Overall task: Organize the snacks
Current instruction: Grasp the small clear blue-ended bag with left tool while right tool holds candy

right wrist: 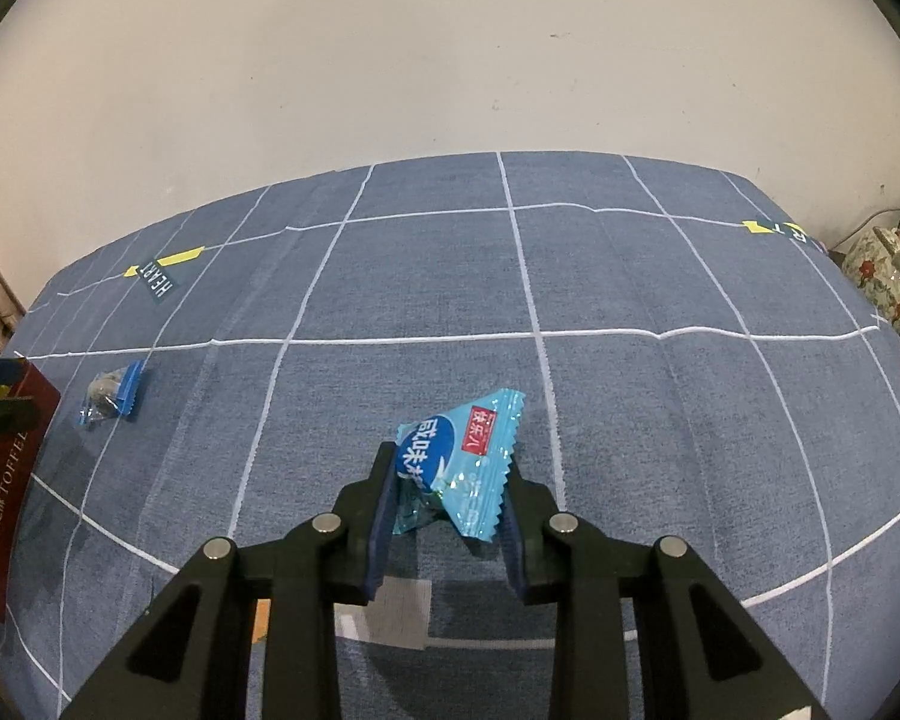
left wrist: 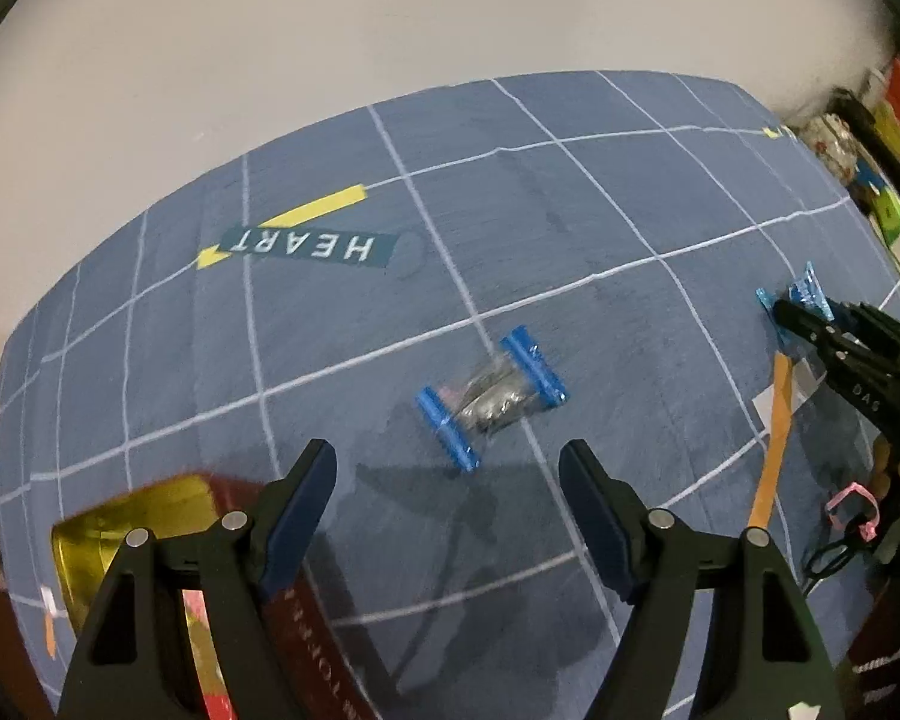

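Mid-sorting on the blue-gridded bed point(right wrist: 630, 276): the right tool point(right wrist: 444, 498) is clenched on a light-blue snack packet point(right wrist: 456, 462). The left tool point(left wrist: 447, 474), released, hovers above the blue-ended candy point(left wrist: 491, 399) mid-bed; next, descend and straddle it.

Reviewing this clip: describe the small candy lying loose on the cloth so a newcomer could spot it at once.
Start from the blue grid-lined cloth covering the surface, then find the dark red toffee box at its edge. The clear-wrapped candy with ribbed blue ends lies flat on the cloth near that box. Unlike the light blue triangular snack packet pinched in the right gripper, its middle is see-through and nothing touches it.
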Demonstrator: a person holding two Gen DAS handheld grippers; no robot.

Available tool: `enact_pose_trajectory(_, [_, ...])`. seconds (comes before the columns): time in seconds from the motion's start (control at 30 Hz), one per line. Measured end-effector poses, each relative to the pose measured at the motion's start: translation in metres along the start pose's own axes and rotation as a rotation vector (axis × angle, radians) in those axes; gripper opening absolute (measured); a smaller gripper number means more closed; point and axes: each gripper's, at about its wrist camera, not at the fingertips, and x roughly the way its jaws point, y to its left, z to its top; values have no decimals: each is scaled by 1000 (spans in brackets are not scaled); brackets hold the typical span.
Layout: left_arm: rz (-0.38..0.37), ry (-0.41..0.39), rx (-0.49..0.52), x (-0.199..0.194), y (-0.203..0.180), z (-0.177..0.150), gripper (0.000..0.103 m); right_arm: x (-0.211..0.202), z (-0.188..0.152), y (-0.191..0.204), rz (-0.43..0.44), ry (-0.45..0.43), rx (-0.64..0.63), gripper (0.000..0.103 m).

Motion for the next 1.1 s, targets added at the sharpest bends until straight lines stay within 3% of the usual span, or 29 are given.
enact_pose_trajectory(0.13, [-3,25,42,14,-5,7,73,0,0,0,1,0,1,30])
enact_pose_trajectory(0.3, [-11,55,81,29,-13,15,63,0,0,-2,11,-1,12,30])
enact_pose_trajectory(0.5, [-14,64,124,40,-23,25,63,0,0,-2,17,-2,17,31])
enact_pose_trajectory(0.73, [-35,83,98,55,-19,32,58,0,0,-4,24,-2,25,31])
enact_pose_trajectory(1.0, [-93,89,31,48,-13,21,28,0,0,-4,27,-2,26,31])
enact_pose_trajectory(1.1, [-81,91,22,45,-12,16,28,0,-1,-4,26,-2,26,31])
